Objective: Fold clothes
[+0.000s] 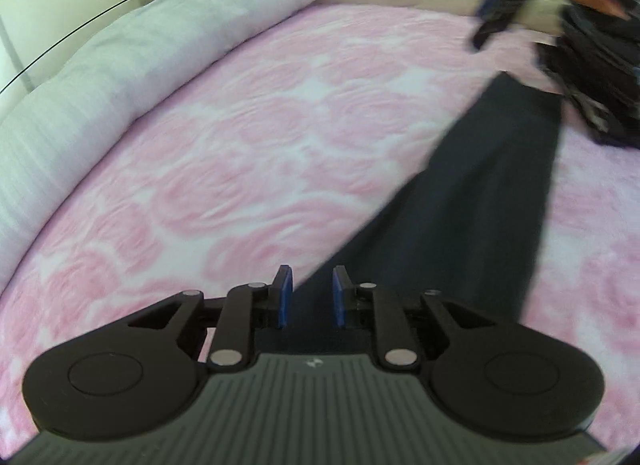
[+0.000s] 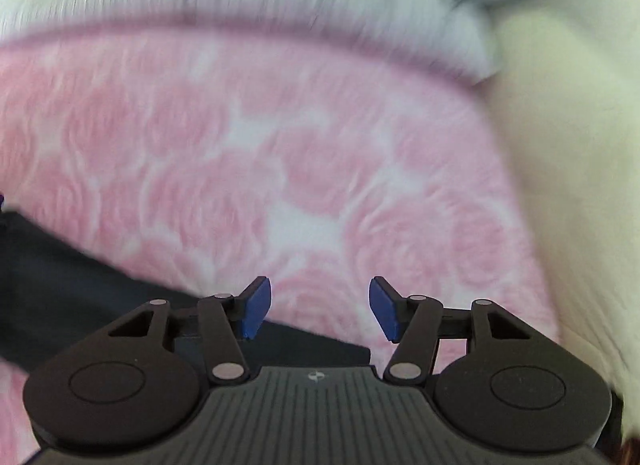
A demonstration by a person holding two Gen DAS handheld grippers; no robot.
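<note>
The left gripper (image 1: pixel 312 297) stands narrowly apart with nothing pinched, over the near end of the dark garment (image 1: pixel 472 201), which lies as a long strip across the pink bed (image 1: pixel 240 137). The right gripper (image 2: pixel 320 309) gapes wide and empty above the garment's edge. Judging from this, the loose strip may skew or unfold if regripped unevenly.

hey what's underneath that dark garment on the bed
The dark garment lies flat on the pink rose-patterned blanket, which shows all around it. Whatever sits directly beneath the cloth is covered, so anything else there can't be seen.
</note>
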